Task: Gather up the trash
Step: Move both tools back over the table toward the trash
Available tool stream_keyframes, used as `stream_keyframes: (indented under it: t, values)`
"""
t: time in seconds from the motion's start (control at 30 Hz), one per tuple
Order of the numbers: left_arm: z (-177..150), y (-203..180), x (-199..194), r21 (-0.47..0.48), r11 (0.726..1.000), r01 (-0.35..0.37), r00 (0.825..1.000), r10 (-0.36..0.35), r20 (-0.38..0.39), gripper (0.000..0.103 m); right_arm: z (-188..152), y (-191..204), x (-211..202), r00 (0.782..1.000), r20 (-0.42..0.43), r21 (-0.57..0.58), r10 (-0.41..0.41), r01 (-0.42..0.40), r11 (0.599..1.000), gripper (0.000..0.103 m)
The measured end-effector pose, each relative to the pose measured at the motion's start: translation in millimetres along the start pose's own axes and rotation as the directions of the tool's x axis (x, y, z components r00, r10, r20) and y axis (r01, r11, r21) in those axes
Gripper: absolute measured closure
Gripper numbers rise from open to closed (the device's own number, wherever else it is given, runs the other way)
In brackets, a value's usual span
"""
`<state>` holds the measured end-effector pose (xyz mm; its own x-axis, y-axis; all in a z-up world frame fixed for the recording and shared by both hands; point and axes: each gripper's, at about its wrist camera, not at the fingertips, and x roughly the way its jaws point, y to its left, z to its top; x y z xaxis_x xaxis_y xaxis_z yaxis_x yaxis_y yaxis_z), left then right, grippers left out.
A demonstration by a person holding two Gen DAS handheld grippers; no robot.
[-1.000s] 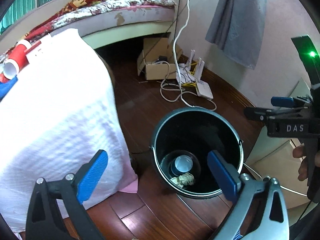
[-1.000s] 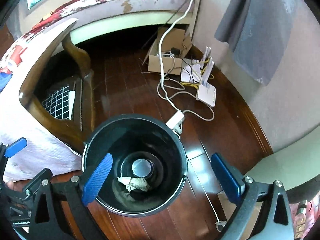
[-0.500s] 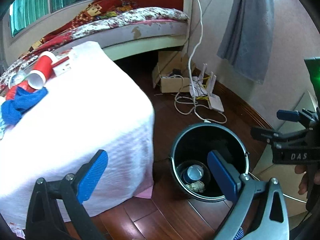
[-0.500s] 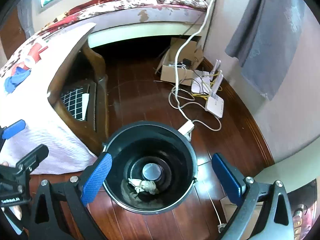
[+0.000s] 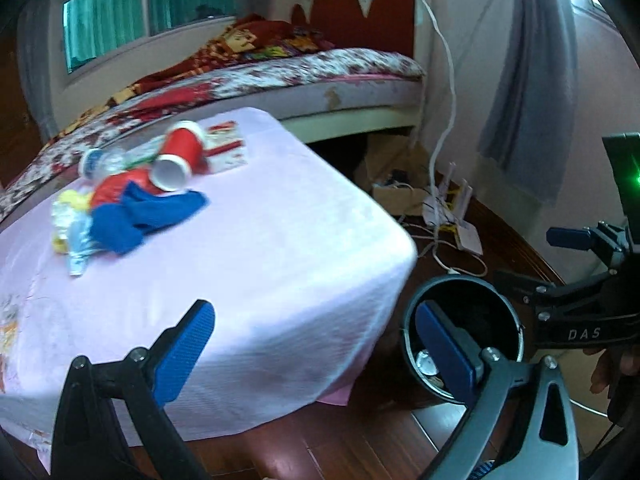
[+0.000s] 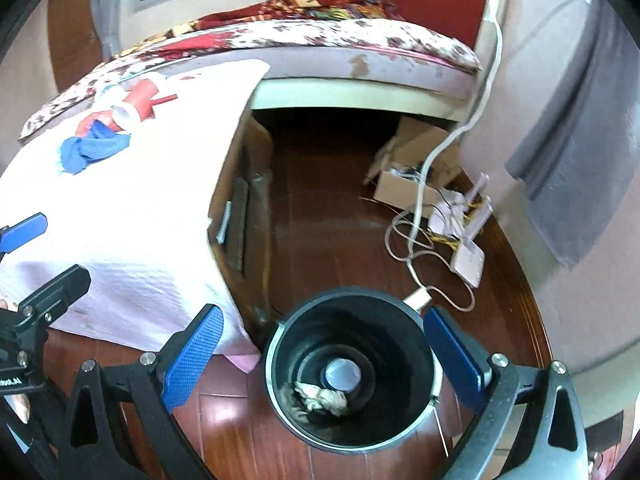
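Since a second ago my left gripper [image 5: 316, 354] has swung up from the black bucket [image 6: 348, 372] toward the tabletop [image 5: 260, 264]; the litter pile, earlier barely in frame, now sits at 10 o'clock. My right gripper [image 6: 324, 354] still hovers over the bucket, crumpled paper [image 6: 320, 396] inside. Both sets of fingers gape wide, empty. The red paper cup [image 5: 178, 156] lies on its side, long axis running 1 to 7 o'clock, mouth toward me, beside the blue cloth [image 5: 144, 216]

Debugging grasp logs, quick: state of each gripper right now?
left gripper: open, holding nothing, above the table's near edge.
right gripper: open, holding nothing, over the black bin.
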<state>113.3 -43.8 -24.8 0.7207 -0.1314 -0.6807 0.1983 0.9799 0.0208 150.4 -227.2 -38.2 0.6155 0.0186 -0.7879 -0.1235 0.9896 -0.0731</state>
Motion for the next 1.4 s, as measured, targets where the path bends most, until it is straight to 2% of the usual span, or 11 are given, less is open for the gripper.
stream_keyframes:
  t: [0.27, 0.4, 0.63, 0.73, 0.77, 1.13, 1.2, 1.37, 1.4]
  values:
    - [0.3, 60.9, -18.9, -0.059, 0.994, -0.089, 0.995, 0.091, 0.043, 0.002, 35.5, 61.3, 0.6, 0.995, 0.046, -0.066, 0.092, -0.089, 0.994, 0.002]
    - [-6.2, 100.3, -21.6, -0.115, 0.985, -0.132, 0.990, 0.137, 0.041, 0.002, 52.0, 97.3, 2.9, 0.989, 0.067, -0.119, 0.132, -0.124, 0.985, 0.002]
    - [-17.9, 163.2, -20.3, -0.177, 0.960, -0.216, 0.975, 0.223, 0.022, 0.002, 77.7, 161.9, 8.6, 0.963, 0.140, -0.193, 0.232, -0.203, 0.960, 0.000]
    - [-24.3, 188.0, -18.7, -0.200, 0.947, -0.250, 0.966, 0.257, 0.010, 0.003, 86.9, 191.2, 19.9, 0.959, 0.100, -0.229, 0.267, -0.239, 0.944, 0.000]
    - [-25.9, 197.6, -17.4, -0.208, 0.943, -0.259, 0.964, 0.266, 0.003, 0.004, 90.0, 202.0, 22.8, 0.963, 0.098, -0.244, 0.251, -0.221, 0.944, 0.000]
    - [-30.0, 255.0, -11.7, -0.264, 0.921, -0.285, 0.956, 0.295, -0.004, 0.011, 126.3, 277.4, 47.1, 0.929, 0.117, -0.323, 0.352, -0.299, 0.898, 0.001]
    - [-27.8, 263.5, -6.8, -0.268, 0.921, -0.281, 0.957, 0.289, -0.010, 0.015, 133.2, 289.0, 53.2, 0.927, 0.109, -0.339, 0.360, -0.306, 0.890, 0.004]
    - [-23.0, 279.2, 2.9, -0.272, 0.922, -0.275, 0.960, 0.281, -0.016, 0.015, 152.4, 310.6, 78.4, 0.931, 0.076, -0.359, 0.356, -0.308, 0.881, 0.011]
    - [-22.5, 280.3, 4.8, -0.273, 0.923, -0.271, 0.961, 0.276, -0.018, 0.015, 153.1, 312.1, 86.5, 0.934, 0.062, -0.361, 0.353, -0.309, 0.880, 0.015]
